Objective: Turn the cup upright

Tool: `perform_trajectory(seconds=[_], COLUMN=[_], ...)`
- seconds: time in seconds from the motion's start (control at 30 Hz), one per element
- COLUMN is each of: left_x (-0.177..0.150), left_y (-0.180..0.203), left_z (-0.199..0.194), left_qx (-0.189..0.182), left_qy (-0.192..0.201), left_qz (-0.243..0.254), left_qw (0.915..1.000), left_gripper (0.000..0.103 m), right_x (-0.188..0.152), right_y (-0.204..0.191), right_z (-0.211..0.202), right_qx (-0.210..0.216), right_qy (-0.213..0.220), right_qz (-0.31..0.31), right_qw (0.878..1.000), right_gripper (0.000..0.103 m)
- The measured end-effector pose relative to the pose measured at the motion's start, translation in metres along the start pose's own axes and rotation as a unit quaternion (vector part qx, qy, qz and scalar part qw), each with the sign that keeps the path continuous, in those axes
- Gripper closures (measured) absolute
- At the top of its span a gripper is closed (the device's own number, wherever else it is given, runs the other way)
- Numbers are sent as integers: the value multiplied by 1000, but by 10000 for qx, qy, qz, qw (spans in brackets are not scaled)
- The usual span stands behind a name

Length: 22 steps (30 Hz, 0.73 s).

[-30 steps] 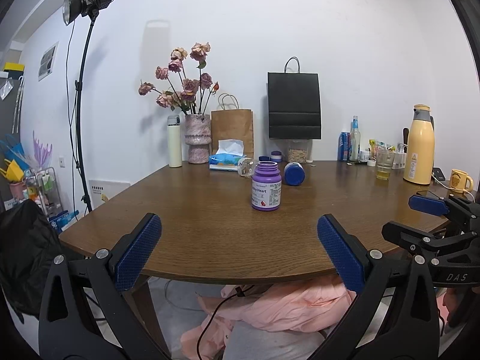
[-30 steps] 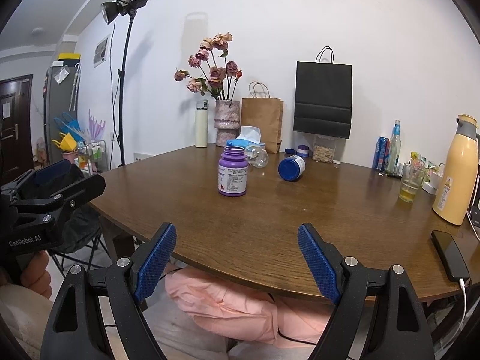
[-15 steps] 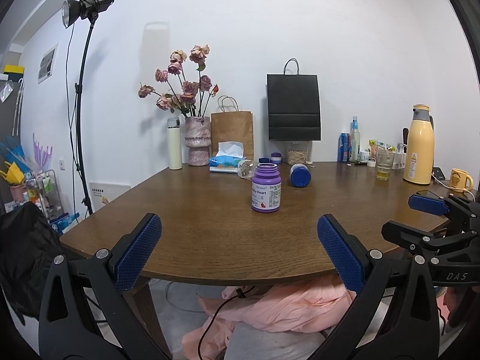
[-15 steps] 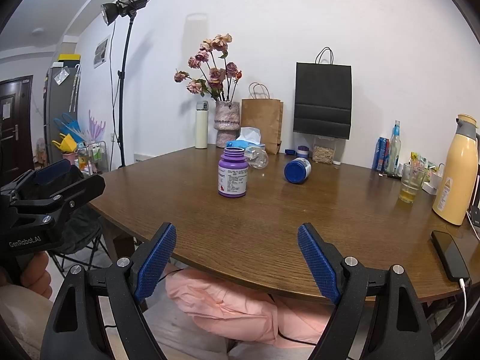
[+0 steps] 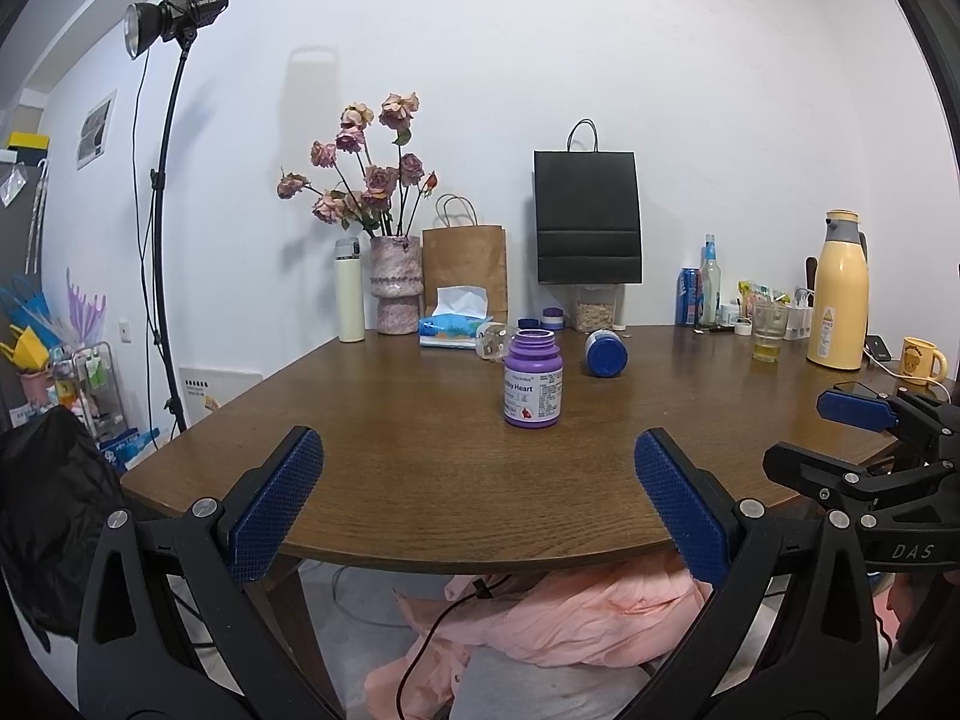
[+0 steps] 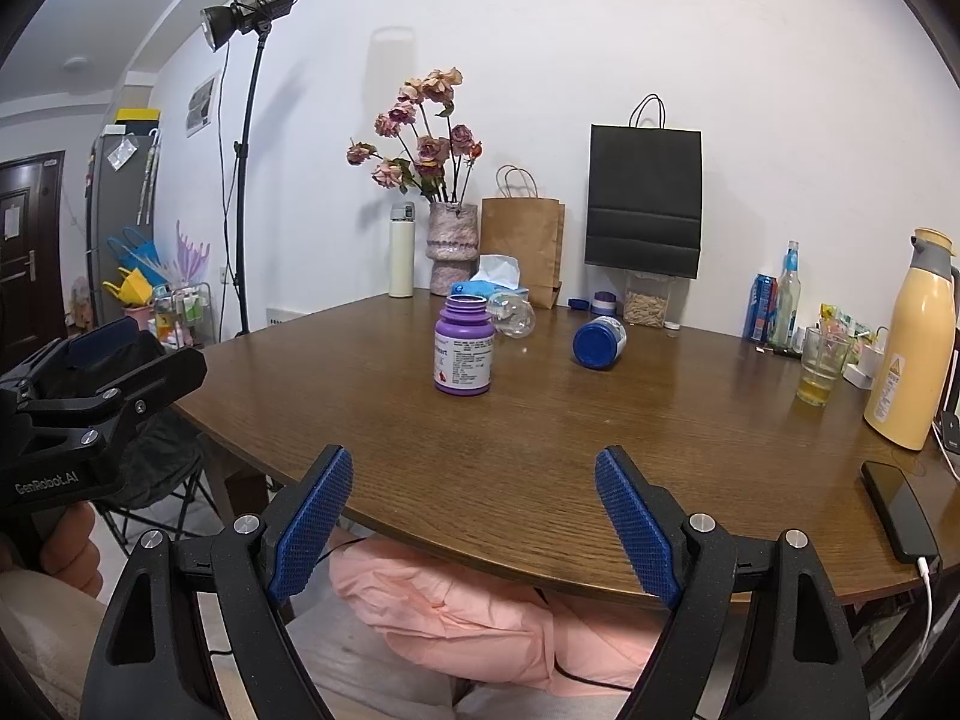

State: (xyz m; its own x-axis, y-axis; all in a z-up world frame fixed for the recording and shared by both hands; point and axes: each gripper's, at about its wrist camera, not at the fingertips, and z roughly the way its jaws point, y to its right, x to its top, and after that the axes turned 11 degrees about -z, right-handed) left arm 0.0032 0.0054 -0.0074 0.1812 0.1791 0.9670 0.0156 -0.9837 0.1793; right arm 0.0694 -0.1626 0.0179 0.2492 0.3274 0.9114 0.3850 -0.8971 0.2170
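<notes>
A clear cup (image 5: 495, 342) lies on its side on the brown table (image 5: 420, 480), behind an upright purple bottle (image 5: 533, 379); it also shows in the right wrist view (image 6: 513, 314), behind the purple bottle (image 6: 464, 345). A blue-capped jar (image 5: 605, 353) lies on its side to the right (image 6: 598, 343). My left gripper (image 5: 477, 501) is open and empty at the table's near edge. My right gripper (image 6: 474, 519) is open and empty at the near edge too, far from the cup.
At the back stand a vase of flowers (image 5: 395, 285), a white flask (image 5: 350, 291), a tissue pack (image 5: 453, 324), paper bags (image 5: 587, 222). At the right are a glass of drink (image 6: 821, 366), a yellow thermos (image 6: 915, 342), a phone (image 6: 897, 510). A light stand (image 5: 165, 228) is on the left.
The blue-capped jar has rolled a little to the right on the table. Both grippers stay open and almost still.
</notes>
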Motion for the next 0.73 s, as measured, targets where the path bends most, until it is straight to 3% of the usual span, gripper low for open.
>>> perform_trajectory(seconds=[0.73], left_x=[5], left_y=[-4], left_z=[0], left_qx=[-78], left_qy=[3], left_qz=[-2], left_qw=[10000], left_gripper=[0], right_x=[-1], right_y=[4], right_z=[2], right_qx=[-14], right_qy=[-7], right_qz=[-7], right_qw=[10000], right_gripper=[16])
